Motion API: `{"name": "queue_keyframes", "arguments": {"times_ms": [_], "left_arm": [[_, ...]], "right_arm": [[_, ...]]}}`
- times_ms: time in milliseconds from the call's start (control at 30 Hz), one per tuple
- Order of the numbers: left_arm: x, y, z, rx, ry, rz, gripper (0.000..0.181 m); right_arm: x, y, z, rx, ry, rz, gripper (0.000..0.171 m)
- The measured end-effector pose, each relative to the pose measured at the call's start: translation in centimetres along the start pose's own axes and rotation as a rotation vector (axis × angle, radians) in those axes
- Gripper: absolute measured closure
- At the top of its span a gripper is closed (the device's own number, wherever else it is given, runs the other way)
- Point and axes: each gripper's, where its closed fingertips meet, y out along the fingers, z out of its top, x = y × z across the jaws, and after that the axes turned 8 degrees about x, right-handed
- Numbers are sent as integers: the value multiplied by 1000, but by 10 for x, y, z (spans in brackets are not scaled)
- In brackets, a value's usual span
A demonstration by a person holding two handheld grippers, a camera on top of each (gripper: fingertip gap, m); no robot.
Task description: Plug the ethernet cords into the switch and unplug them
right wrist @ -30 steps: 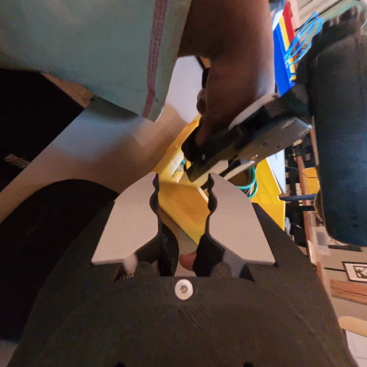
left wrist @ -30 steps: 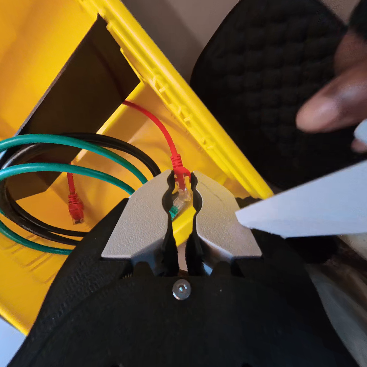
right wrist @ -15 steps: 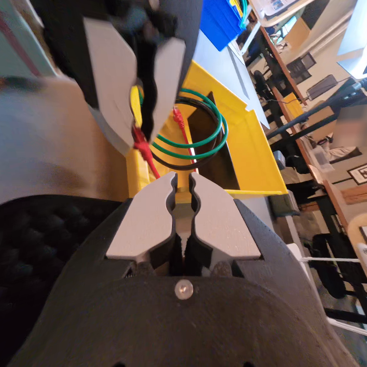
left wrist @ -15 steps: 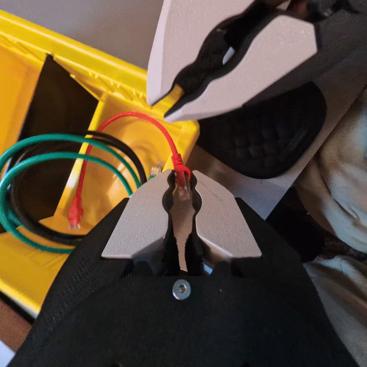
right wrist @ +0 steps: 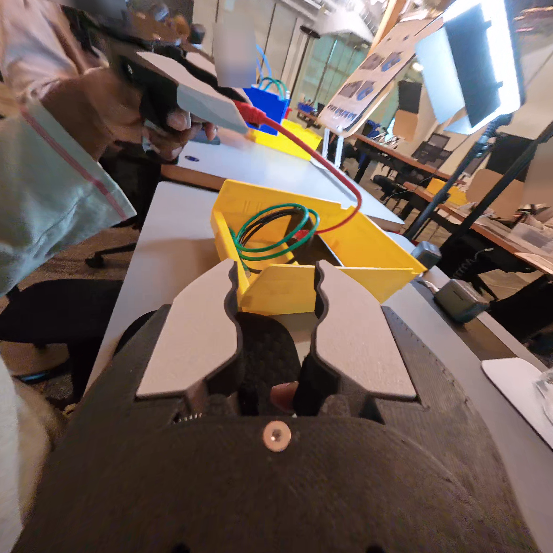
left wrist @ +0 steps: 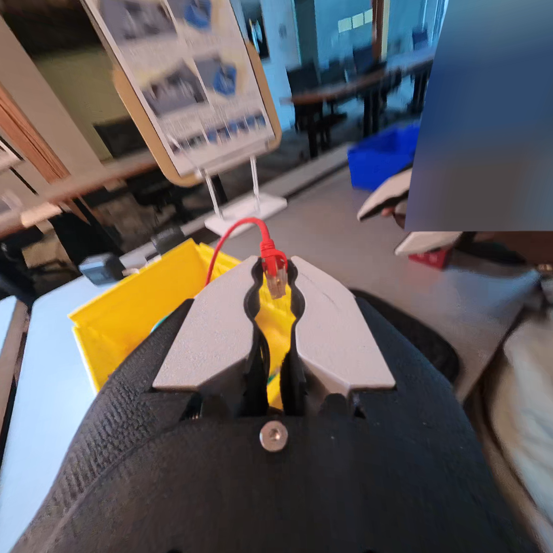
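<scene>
My left gripper (left wrist: pixel 274 263) is shut on the plug of a red ethernet cord (left wrist: pixel 273 270), its clear tip pointing back between the fingers. The cord arcs down into a yellow bin (left wrist: pixel 128 311). In the right wrist view the left gripper (right wrist: pixel 239 118) is raised at upper left, and the red cord (right wrist: pixel 335 170) hangs from it into the yellow bin (right wrist: pixel 374 254). Coiled green cord (right wrist: pixel 278 230) and black cord lie in the bin. My right gripper (right wrist: pixel 275 269) is open and empty just before the bin's near wall. No switch can be made out.
The bin stands on a grey table (right wrist: pixel 176 215). A black padded mat (right wrist: pixel 269 341) lies under my right gripper. A sign on a stand (left wrist: pixel 191 89) and blue bins (left wrist: pixel 380 155) are farther off. Small dark boxes (right wrist: pixel 457 299) sit to the right of the bin. One gripper's finger ends stand about 12 centimetres off the other's.
My left gripper has lifted the red plug up out of the bin and tilted level. My right gripper has opened from nearly shut and drawn back from the bin.
</scene>
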Motion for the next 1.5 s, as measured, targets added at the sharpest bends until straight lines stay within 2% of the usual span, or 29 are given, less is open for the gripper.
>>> {"name": "queue_keyframes", "arguments": {"times_ms": [167, 300, 367, 433, 600, 800, 1100, 1233, 1367, 1400, 1467, 1500], "left_arm": [[-10, 3, 48, 340, -34, 141, 166], [-38, -12, 69, 732, -350, 177, 167], [-46, -23, 70, 894, -517, 105, 167], [-52, -31, 70, 999, -599, 71, 167], [-33, -13, 74, 905, -524, 13, 167], [38, 22, 78, 632, -311, -183, 167], [113, 74, 32, 188, 130, -261, 167], [142, 87, 13, 76, 208, -349, 167], [166, 92, 11, 65, 205, -440, 167], [171, 92, 11, 66, 203, -460, 166], [177, 92, 12, 73, 206, -480, 166], [177, 93, 15, 91, 204, -472, 166]], "right_arm": [[13, -37, 11, 14, -54, -81, 123], [20, -57, 17, 30, -77, -130, 125], [23, -65, 17, 29, -80, -144, 125], [26, -72, 15, 20, -85, -161, 125], [30, -82, 13, 18, -73, -188, 125], [25, -88, 23, 66, -113, -185, 125], [11, -88, 48, 99, -454, -256, 125], [1, -81, 43, 65, -509, -215, 128], [6, -75, 21, -68, -584, -237, 132], [8, -74, 13, -113, -605, -243, 135], [10, -73, 5, -150, -594, -252, 162], [9, -72, 6, -128, -545, -252, 165]]}}
